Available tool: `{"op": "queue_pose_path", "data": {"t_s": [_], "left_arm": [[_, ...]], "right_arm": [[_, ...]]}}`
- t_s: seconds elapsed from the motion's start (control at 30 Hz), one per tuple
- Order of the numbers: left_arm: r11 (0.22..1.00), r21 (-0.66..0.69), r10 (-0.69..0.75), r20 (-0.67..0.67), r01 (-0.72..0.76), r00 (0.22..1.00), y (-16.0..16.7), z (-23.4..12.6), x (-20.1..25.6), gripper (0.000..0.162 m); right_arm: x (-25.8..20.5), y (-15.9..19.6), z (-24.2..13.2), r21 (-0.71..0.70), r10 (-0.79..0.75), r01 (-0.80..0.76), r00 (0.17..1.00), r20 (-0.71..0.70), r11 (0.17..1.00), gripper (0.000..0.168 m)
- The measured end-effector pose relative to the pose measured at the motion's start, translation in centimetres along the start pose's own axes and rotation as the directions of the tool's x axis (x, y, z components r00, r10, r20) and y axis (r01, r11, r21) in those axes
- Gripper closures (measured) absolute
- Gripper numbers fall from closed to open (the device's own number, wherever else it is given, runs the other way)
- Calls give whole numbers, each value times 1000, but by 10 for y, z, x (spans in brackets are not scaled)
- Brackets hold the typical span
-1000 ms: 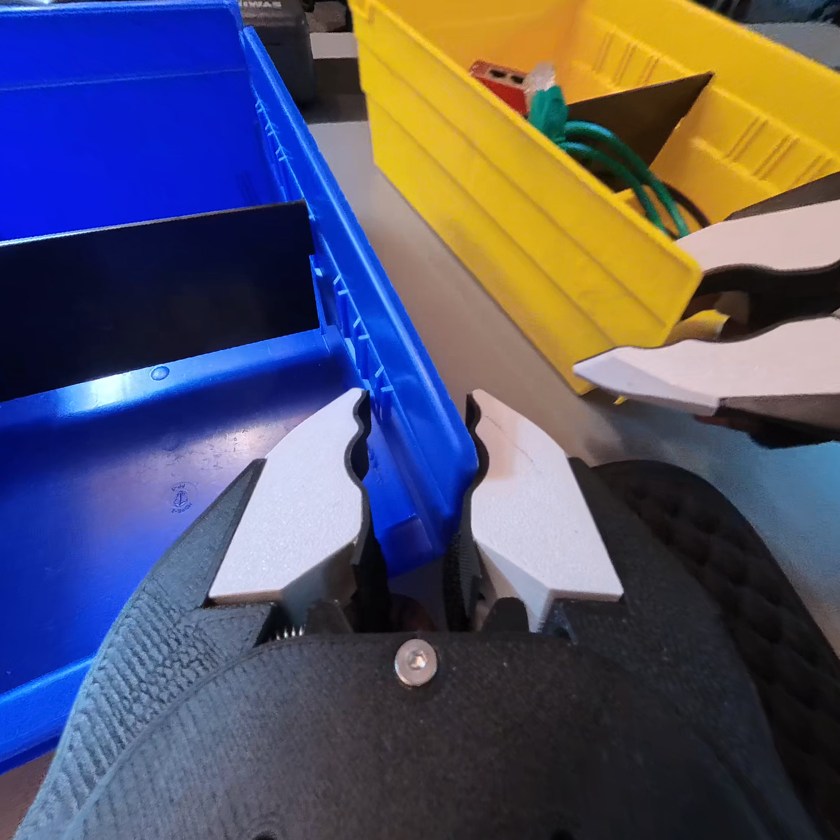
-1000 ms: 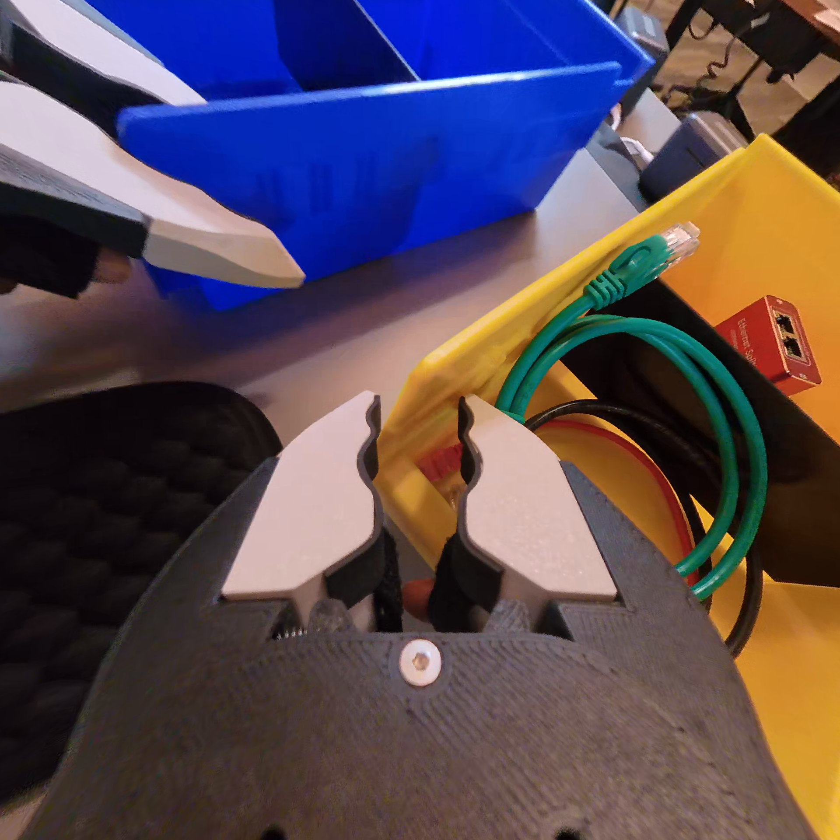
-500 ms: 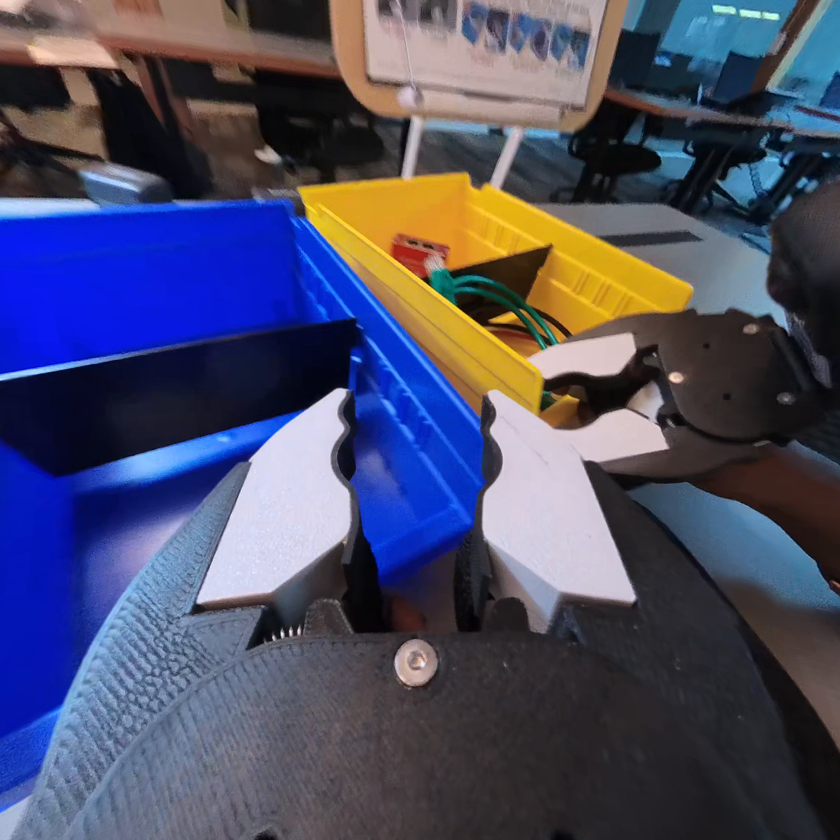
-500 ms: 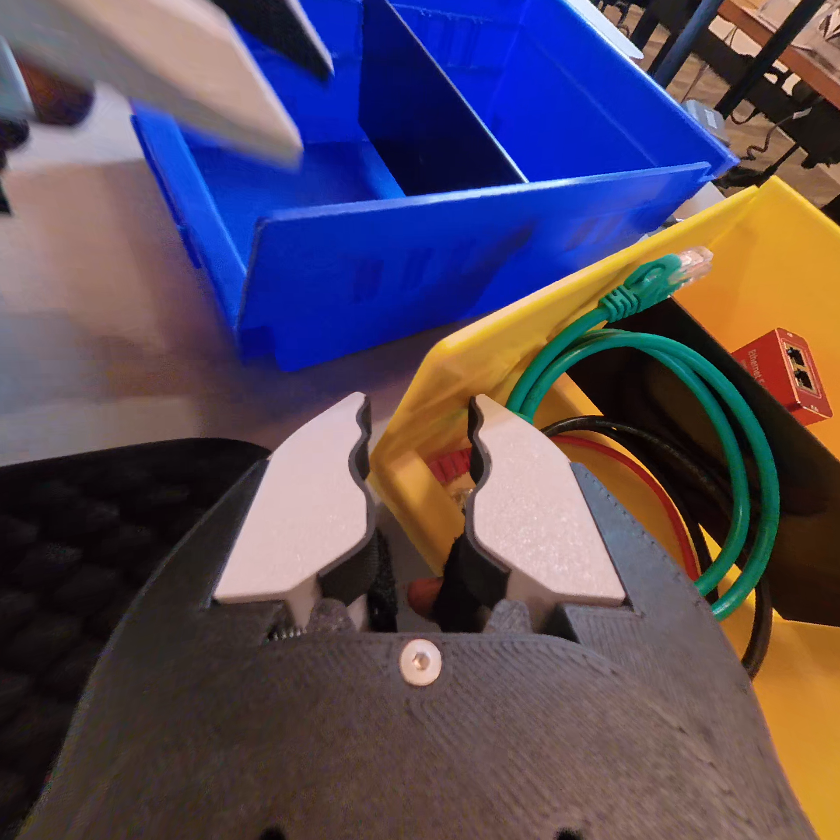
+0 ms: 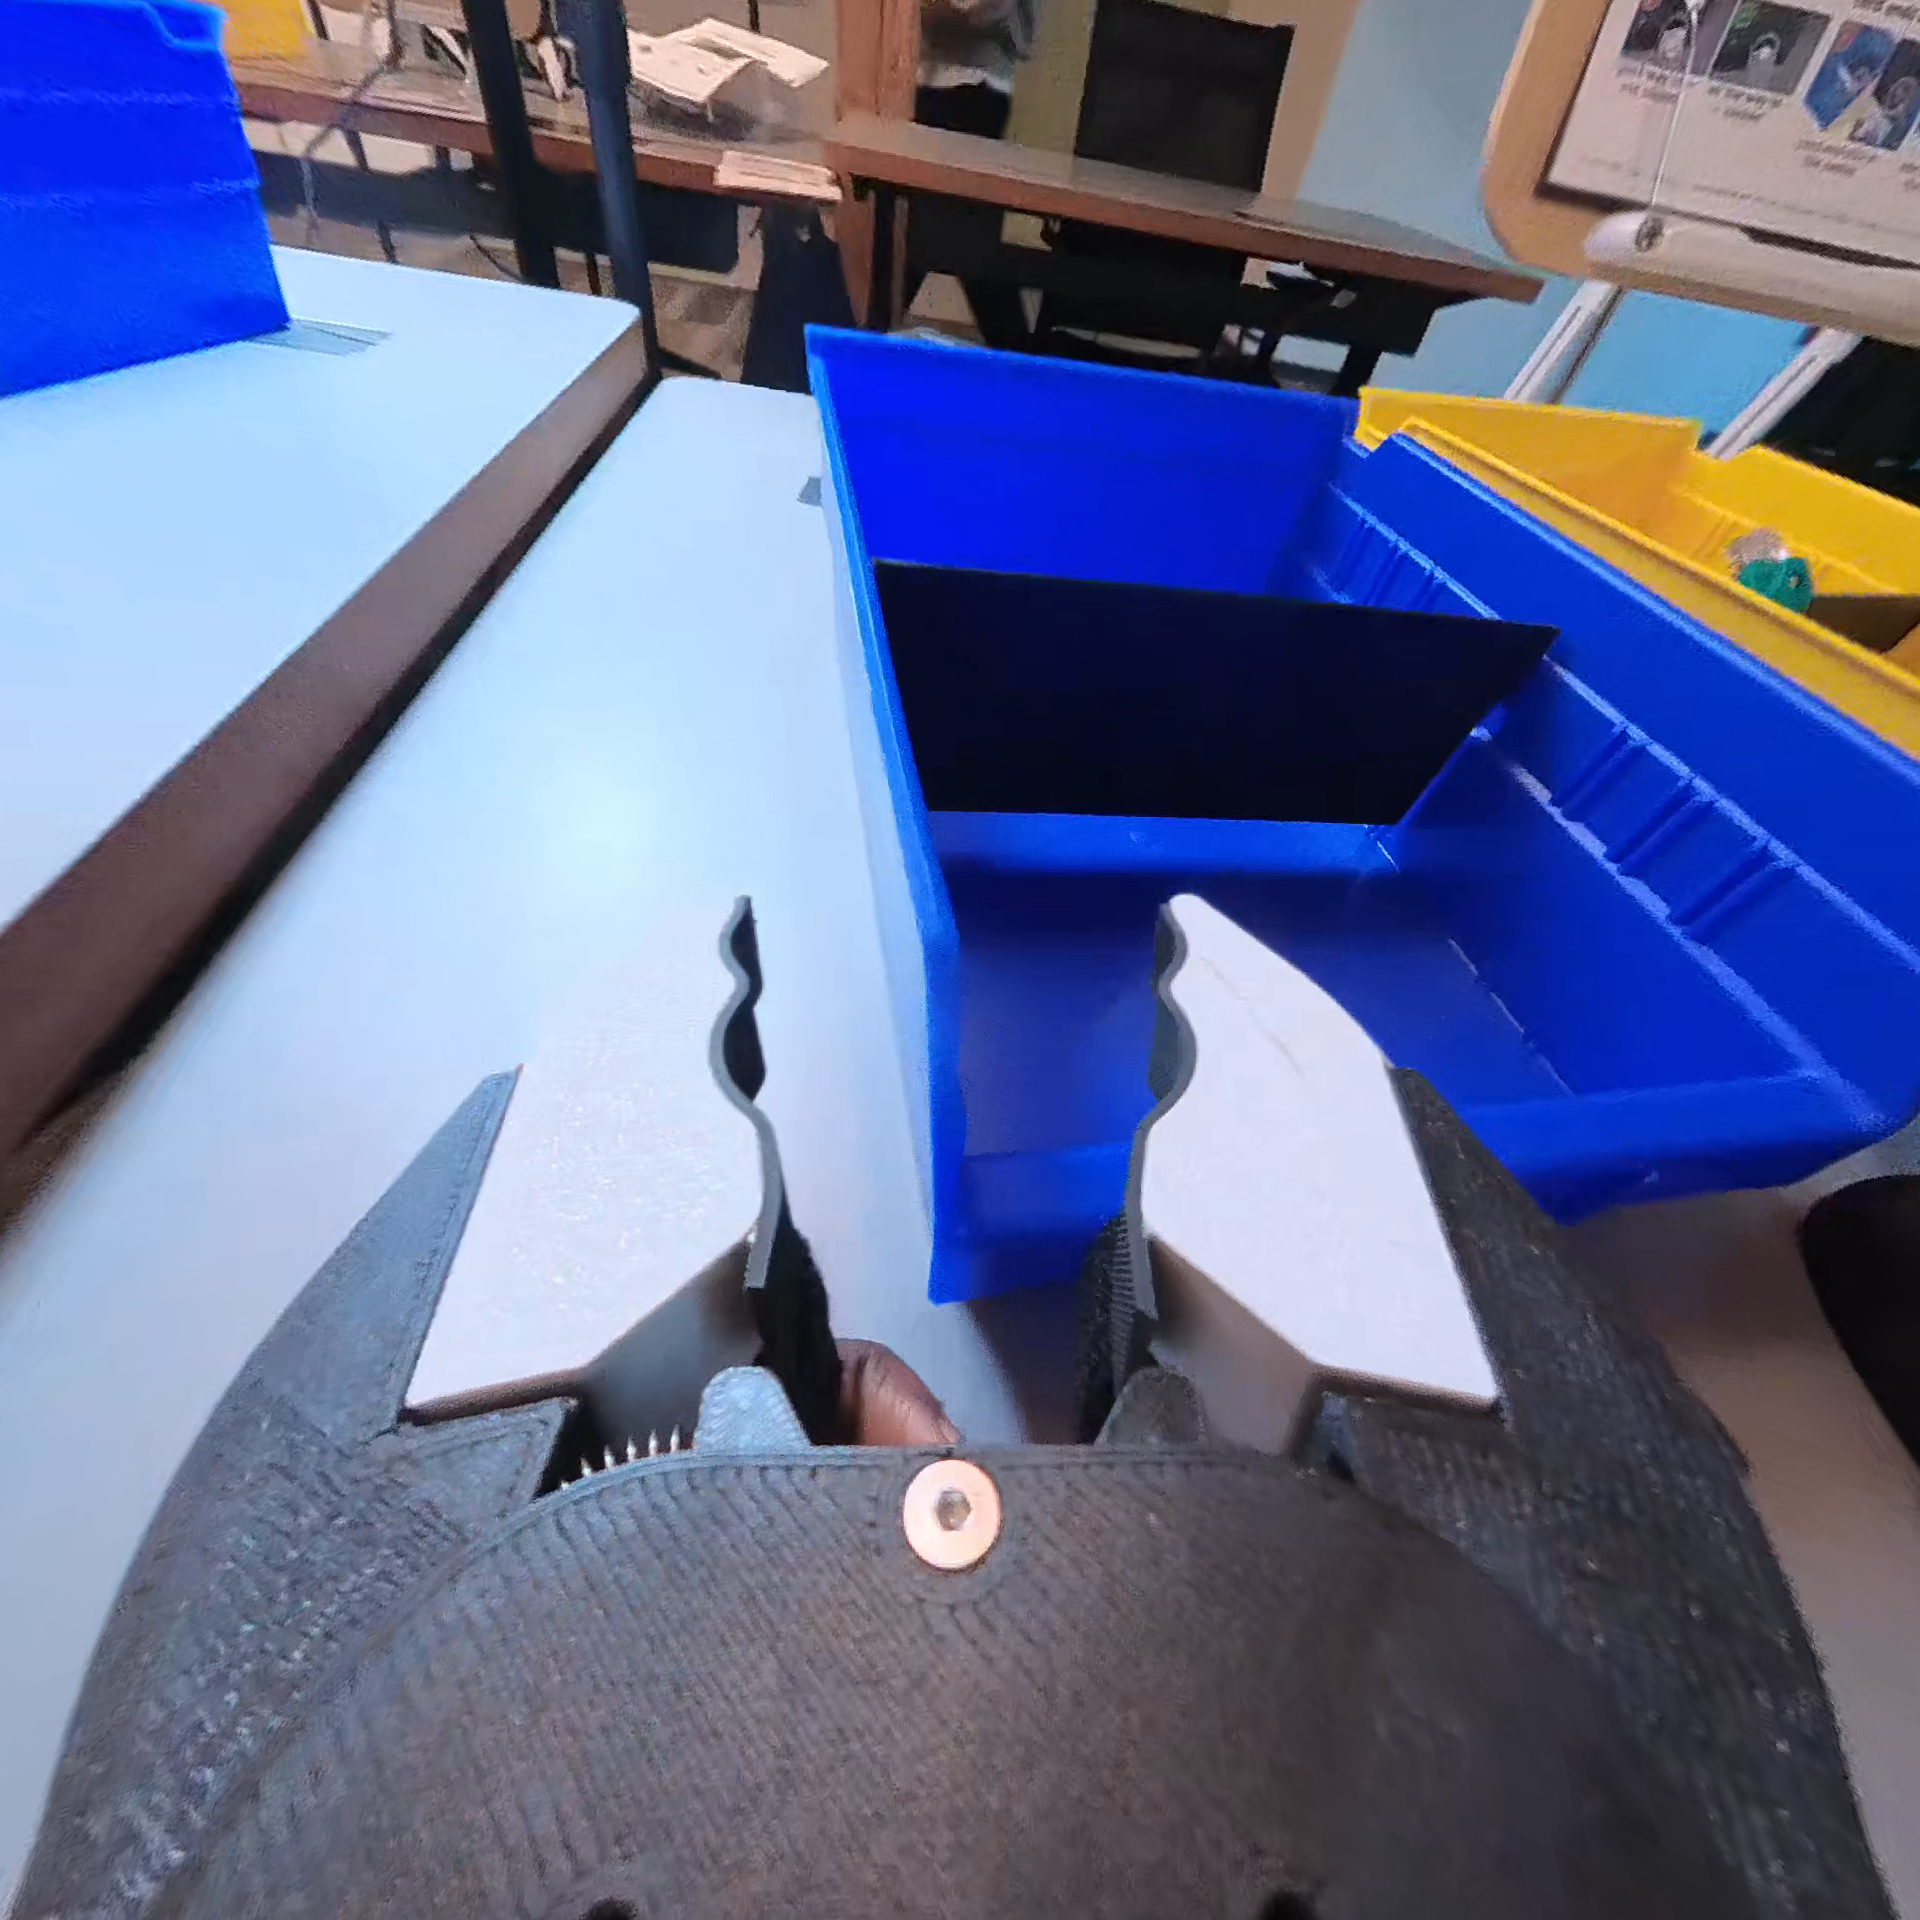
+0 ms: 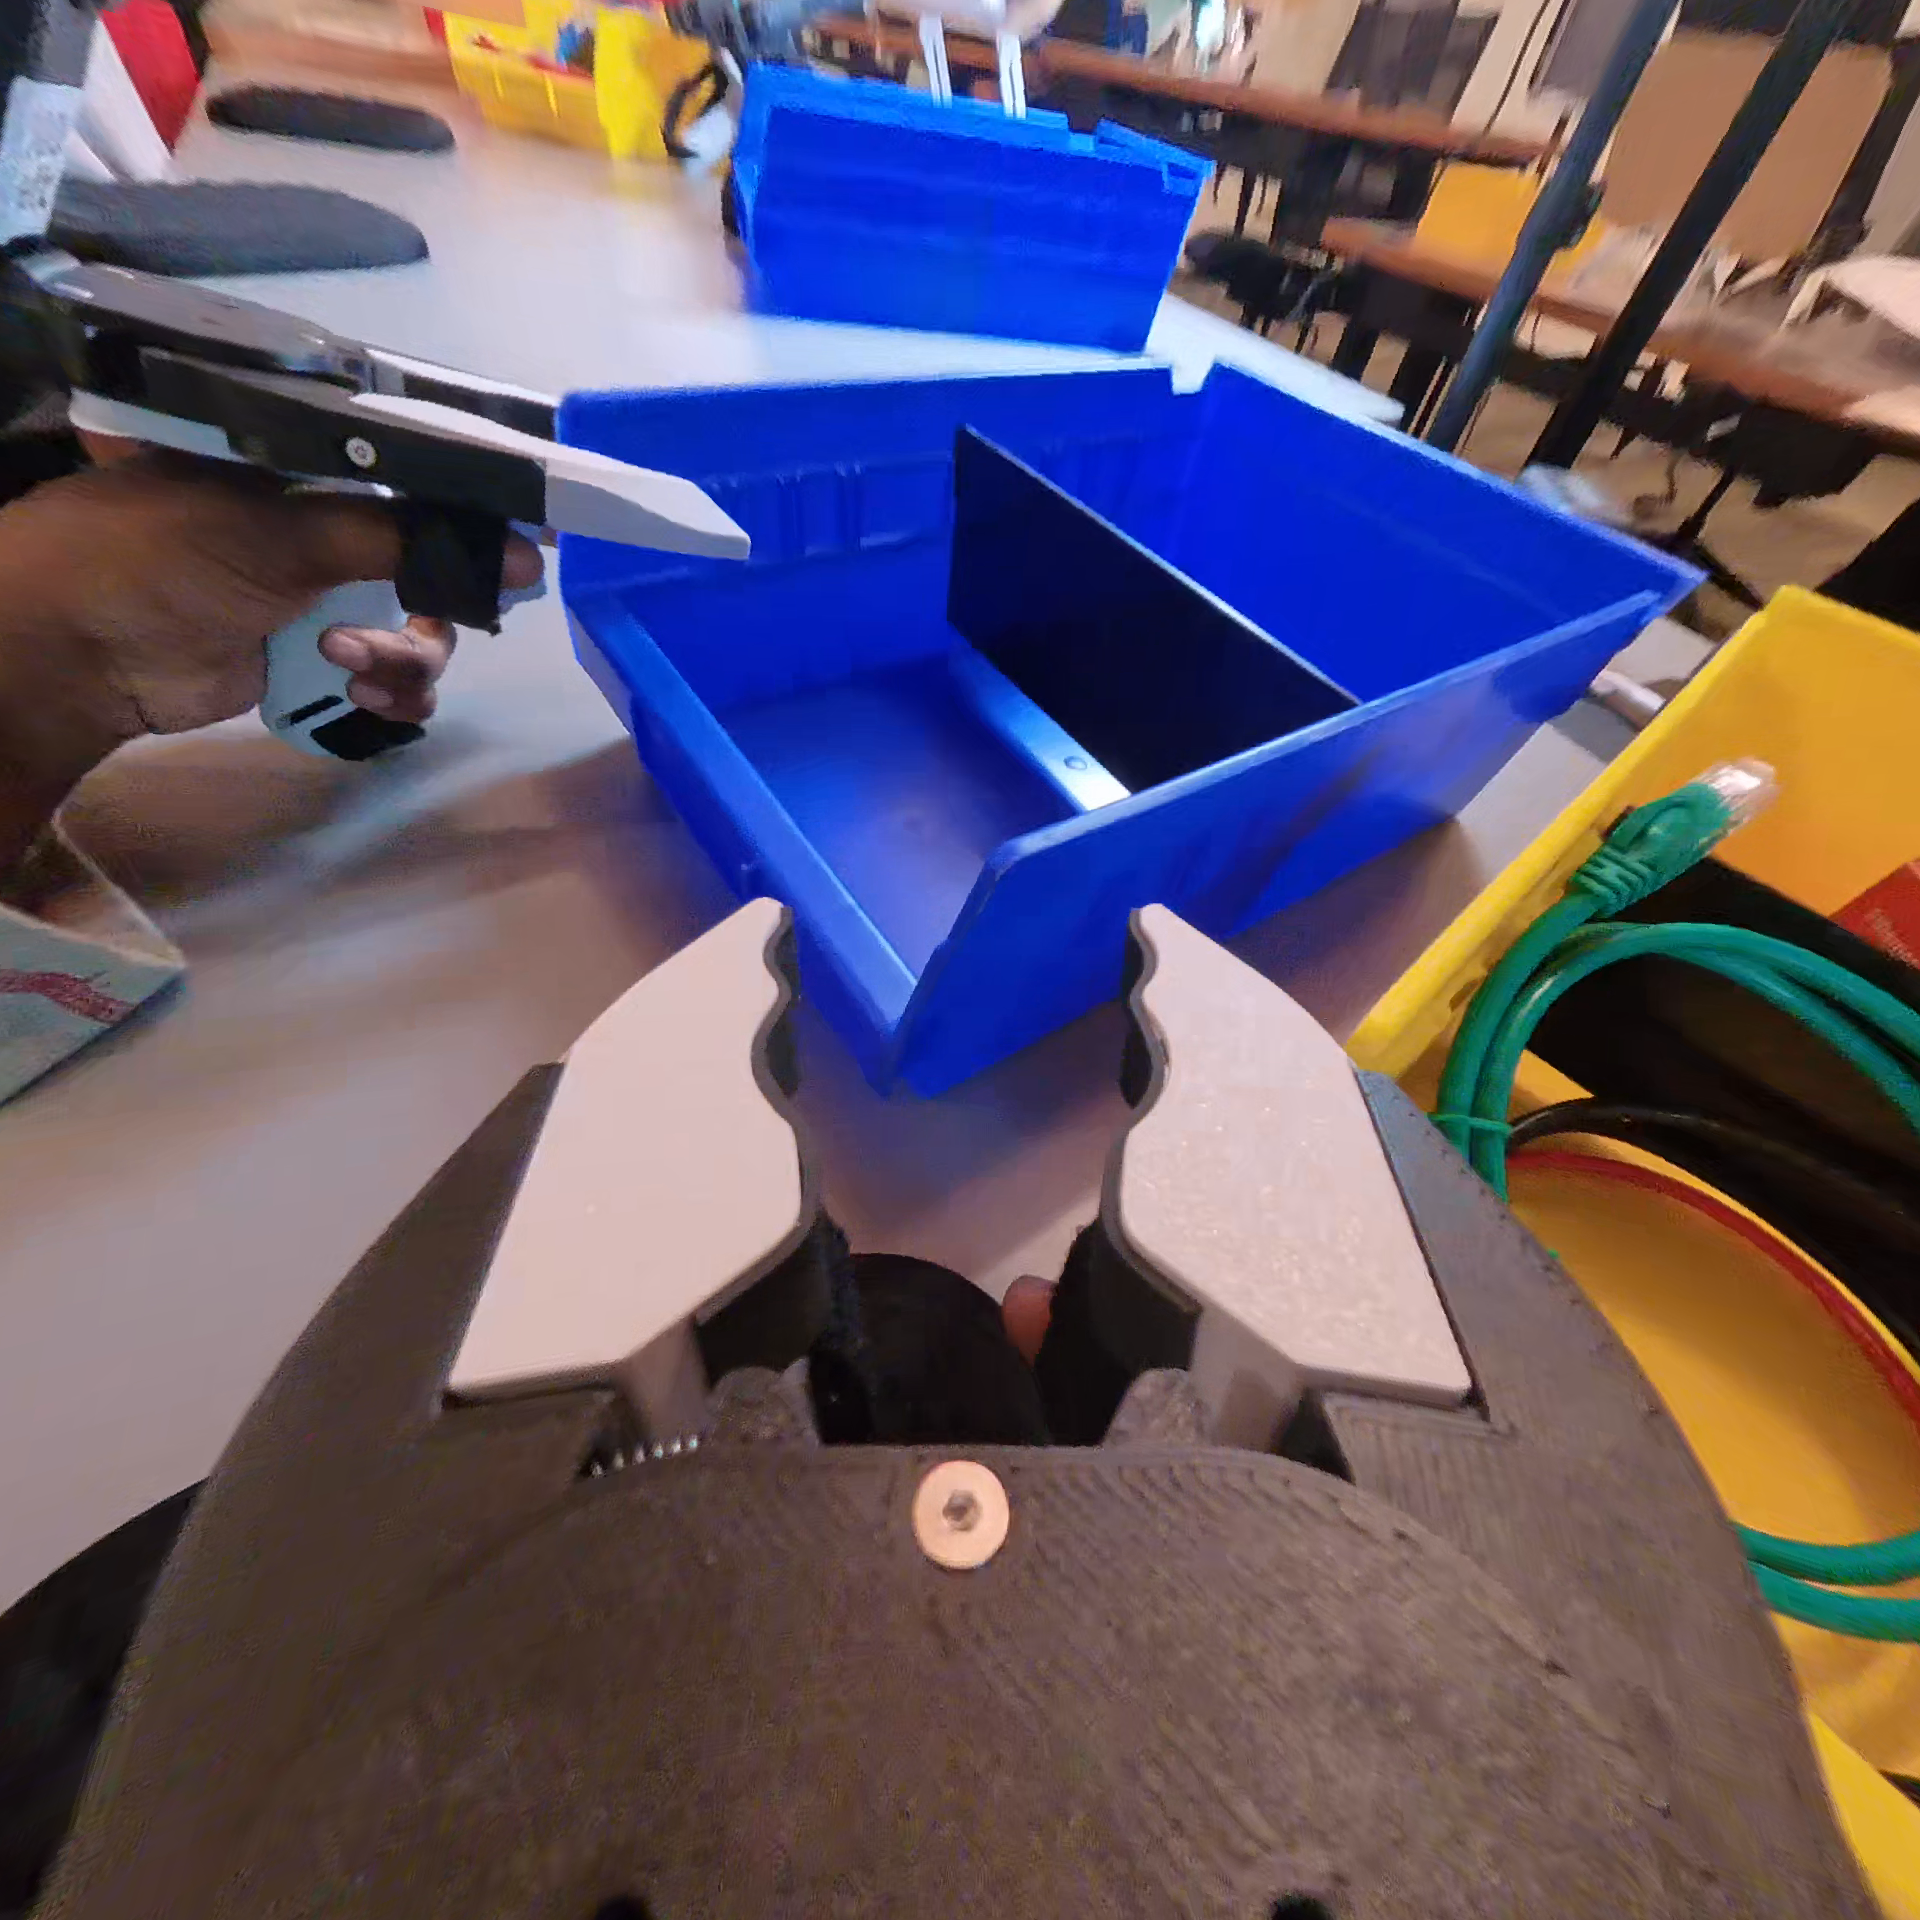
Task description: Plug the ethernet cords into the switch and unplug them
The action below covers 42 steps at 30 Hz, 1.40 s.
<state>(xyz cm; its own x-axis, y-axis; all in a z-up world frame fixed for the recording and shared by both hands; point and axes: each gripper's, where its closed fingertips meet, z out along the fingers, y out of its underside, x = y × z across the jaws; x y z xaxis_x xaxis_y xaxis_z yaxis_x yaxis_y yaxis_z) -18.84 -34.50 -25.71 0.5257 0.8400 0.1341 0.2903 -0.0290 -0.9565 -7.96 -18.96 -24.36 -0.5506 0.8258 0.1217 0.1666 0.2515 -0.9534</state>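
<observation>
Right wrist view: the right gripper (image 6: 961, 1018) hangs with its jaws spread and empty over the grey table (image 6: 312, 1039), a near corner of the blue bin (image 6: 1299, 810) framed between its fingers. At the right edge the yellow bin (image 6: 1787, 707) is cut off; a coiled green ethernet cord (image 6: 1662, 945) with its clear plug rests against the rim, over black and red cables that are only partly seen, and a red sliver behind is probably the switch (image 6: 1886, 914). Farther left, a hand (image 6: 156, 613) holds the left gripper (image 6: 665, 509), seen side-on beside the blue bin. Only the left wrist view shows the left gripper (image 5: 951, 997) spread wide and holding nothing, with a black divider (image 5: 1174, 717) crossing the bin; the cord shows only as a green tip. A second ago both claws straddled bin rims; now both are drawn back and wider.
</observation>
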Motion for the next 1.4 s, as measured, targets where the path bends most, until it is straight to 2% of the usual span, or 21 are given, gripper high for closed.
{"op": "queue_pose_path", "data": {"t_s": [0.1, 0.13, 0.17, 0.23, 0.3, 0.4, 0.63, 0.8, 0.93, 1.07, 1.2, 1.4], "left_arm": [[998, -58, 32, -22, -33, 999, 9, 5, 5, 107], [997, -51, 60, -18, -61, 998, 9, 4, 7, 123], [996, -41, 83, 13, -82, 997, 8, 3, 5, 130], [989, -63, 138, 121, -131, 983, 8, -1, -7, 157], [979, -50, 201, 144, -195, 969, 1, -5, -5, 157], [970, 58, 224, 184, -238, 957, -30, -18, 4, 157], [915, 245, 253, 267, -319, 930, -100, -63, 41, 158], [840, 435, 243, 231, -323, 942, -142, -81, 106, 156], [808, 529, 240, 107, -260, 965, -149, -70, 173, 154], [841, 521, 231, -102, -146, 968, -141, -42, 254, 153], [873, 476, 260, -266, -108, 928, -126, -10, 338, 151], [909, 399, 294, -413, -119, 862, -96, 38, 442, 151]], "right_arm": [[1, 0, 10, -45, 11, -10, 1000, 24, 999, 121], [1, 2, 13, -61, 10, -9, 1000, 25, 998, 124], [4, 3, 15, -71, 7, -6, 1000, 10, 997, 128], [12, 3, 16, -73, -29, 27, 999, -29, 997, 141], [16, 4, 16, -85, -70, 67, 997, -36, 994, 143], [17, 0, 11, -73, -182, 177, 981, -68, 982, 146], [21, -53, -27, 107, -273, 293, 947, -168, 950, 148], [47, -92, -92, 194, -309, 384, 892, -329, 903, 151], [74, -97, -159, 190, -323, 453, 820, -472, 871, 152], [104, -73, -231, 99, -327, 479, 722, -610, 872, 153], [139, -39, -299, 31, -257, 385, 671, -695, 922, 154], [184, 15, -377, -35, -180, 257, 567, -804, 966, 155]]}}
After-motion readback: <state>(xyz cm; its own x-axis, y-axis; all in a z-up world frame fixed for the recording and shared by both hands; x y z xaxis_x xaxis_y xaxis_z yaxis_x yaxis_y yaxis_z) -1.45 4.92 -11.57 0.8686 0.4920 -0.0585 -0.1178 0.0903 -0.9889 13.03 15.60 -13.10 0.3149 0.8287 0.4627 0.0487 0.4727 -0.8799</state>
